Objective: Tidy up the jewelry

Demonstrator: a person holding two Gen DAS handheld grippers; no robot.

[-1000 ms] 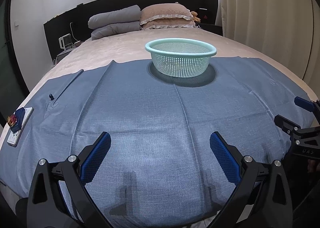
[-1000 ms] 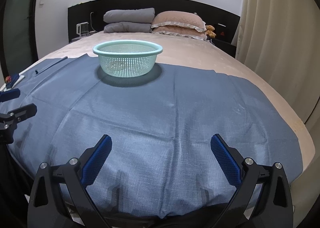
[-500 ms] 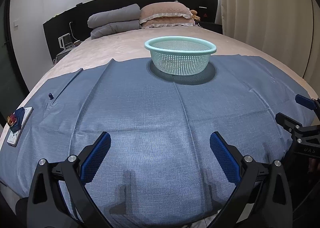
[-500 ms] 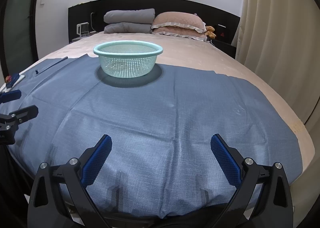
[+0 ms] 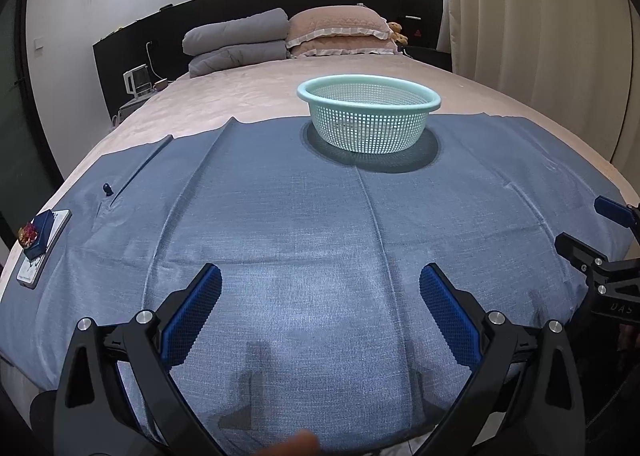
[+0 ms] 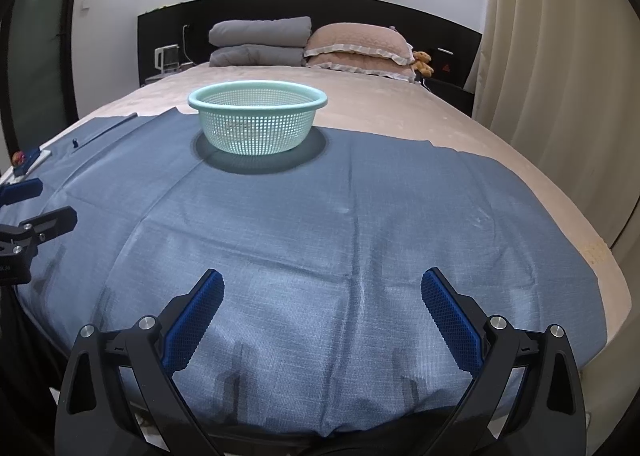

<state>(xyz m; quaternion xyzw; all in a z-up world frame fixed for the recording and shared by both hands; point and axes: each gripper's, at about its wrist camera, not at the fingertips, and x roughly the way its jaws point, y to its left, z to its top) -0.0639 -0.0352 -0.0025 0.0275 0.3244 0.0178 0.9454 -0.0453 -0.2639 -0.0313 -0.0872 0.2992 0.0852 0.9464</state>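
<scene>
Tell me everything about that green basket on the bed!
The basket is a round, pale mint-green bowl that looks like plastic. Its walls and bottom are full of small square holes, and a smooth solid rim curls outward around the top. It stands upright, open side up, at the far edge of the blue cloth spread over the bed, and casts a dark round shadow on it. Through the holes something pale shows inside, too unclear to name. Nothing but the cloth touches it; both grippers are far from it.

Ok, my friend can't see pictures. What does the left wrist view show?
The open left gripper hovers empty over a blue cloth spread on a bed. A mint mesh basket sits farther back, and a small blue box lies at the far left.
</scene>
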